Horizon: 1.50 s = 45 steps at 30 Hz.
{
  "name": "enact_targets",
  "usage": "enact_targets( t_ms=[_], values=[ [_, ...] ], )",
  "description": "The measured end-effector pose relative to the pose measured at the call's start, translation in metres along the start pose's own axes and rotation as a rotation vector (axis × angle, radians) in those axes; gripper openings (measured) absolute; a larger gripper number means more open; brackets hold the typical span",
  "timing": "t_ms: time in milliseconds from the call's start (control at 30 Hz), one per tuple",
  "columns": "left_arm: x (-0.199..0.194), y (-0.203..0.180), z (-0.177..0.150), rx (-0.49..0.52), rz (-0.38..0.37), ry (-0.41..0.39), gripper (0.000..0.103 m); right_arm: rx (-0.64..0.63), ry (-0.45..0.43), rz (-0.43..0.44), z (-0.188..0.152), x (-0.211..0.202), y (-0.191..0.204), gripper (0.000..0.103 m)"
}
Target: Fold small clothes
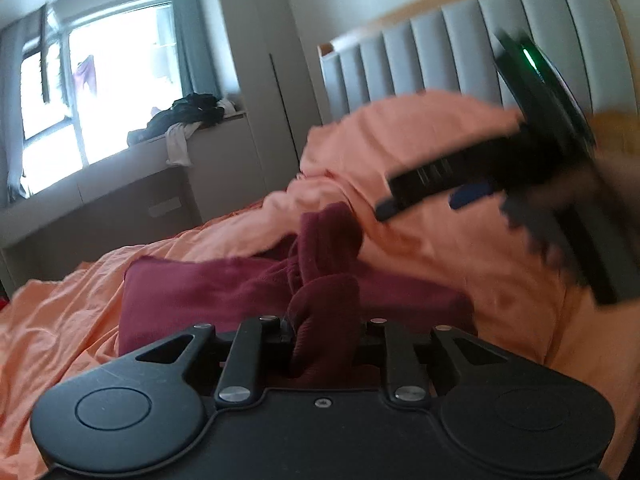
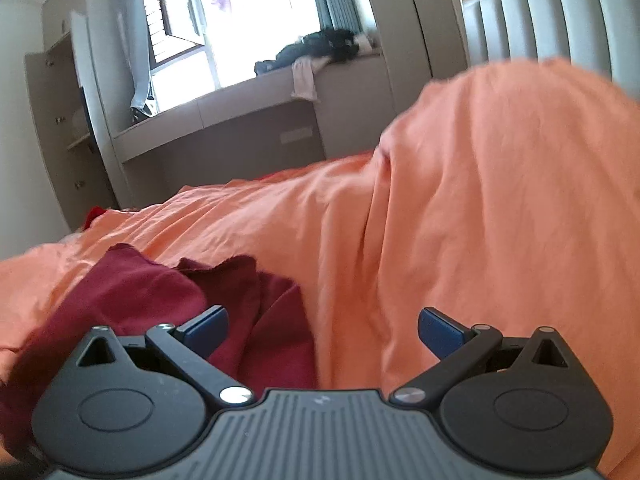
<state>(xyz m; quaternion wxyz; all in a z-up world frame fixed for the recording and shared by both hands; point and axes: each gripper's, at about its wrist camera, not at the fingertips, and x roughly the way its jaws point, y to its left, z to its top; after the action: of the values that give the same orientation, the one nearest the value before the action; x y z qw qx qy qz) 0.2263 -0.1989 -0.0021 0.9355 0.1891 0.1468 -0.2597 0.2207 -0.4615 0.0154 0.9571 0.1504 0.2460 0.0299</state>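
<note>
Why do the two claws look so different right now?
The left claw is pinched shut on a bunched bit of the dark red garment, while the right claw is wide open and holds nothing. The left claw's fingers are hidden by cloth; the right claw's blue fingertips show plainly, apart over the orange bedsheet. Both are black and point across the bed.

Home bedroom: padded headboard [image 1: 460,52], orange bedding [image 2: 480,200], wardrobe [image 1: 256,60], curtained window [image 2: 248,20].

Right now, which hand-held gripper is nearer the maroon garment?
Left. The left hand-held gripper is shut on a bunched part of the maroon garment. The right hand-held gripper is open, raised over the orange bedding beside it.
</note>
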Motion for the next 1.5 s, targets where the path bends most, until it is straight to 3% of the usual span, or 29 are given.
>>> enact_targets(
  t_ms=[133, 300, 567, 633, 733, 900, 1033, 1167, 1500],
  values=[
    [-0.002, -0.003, -0.009, 0.004, -0.013, 0.003, 0.037, 0.104, 0.058, 0.09, -0.002, 0.007, -0.009, 0.103],
    [-0.014, -0.006, -0.01, -0.002, -0.049, -0.01, 0.078, 0.254, 0.11, 0.199, 0.001, 0.024, -0.015, 0.103],
    [-0.028, -0.011, -0.008, 0.072, 0.007, -0.008, 0.084, 0.467, 0.165, 0.431, 0.001, 0.05, -0.009, 0.103],
    [-0.032, -0.009, -0.006, 0.067, 0.011, -0.015, 0.084, 0.477, 0.169, 0.471, 0.001, 0.055, -0.004, 0.097],
    [-0.033, -0.009, -0.003, 0.072, 0.007, -0.015, 0.08, 0.475, 0.192, 0.493, 0.001, 0.064, 0.003, 0.084],
    [-0.035, -0.014, -0.002, 0.097, -0.006, -0.004, 0.051, 0.439, 0.231, 0.445, -0.006, 0.076, 0.012, 0.063],
    [-0.033, -0.017, -0.002, 0.105, 0.003, -0.003, 0.033, 0.439, 0.253, 0.438, -0.011, 0.083, 0.014, 0.027],
    [-0.033, -0.018, 0.002, 0.104, 0.013, -0.013, 0.022, 0.431, 0.208, 0.462, -0.009, 0.077, 0.014, 0.009],
    [-0.02, -0.037, 0.022, 0.118, -0.015, -0.052, 0.02, 0.213, -0.044, 0.403, 0.021, 0.036, 0.019, 0.007]
  ],
)
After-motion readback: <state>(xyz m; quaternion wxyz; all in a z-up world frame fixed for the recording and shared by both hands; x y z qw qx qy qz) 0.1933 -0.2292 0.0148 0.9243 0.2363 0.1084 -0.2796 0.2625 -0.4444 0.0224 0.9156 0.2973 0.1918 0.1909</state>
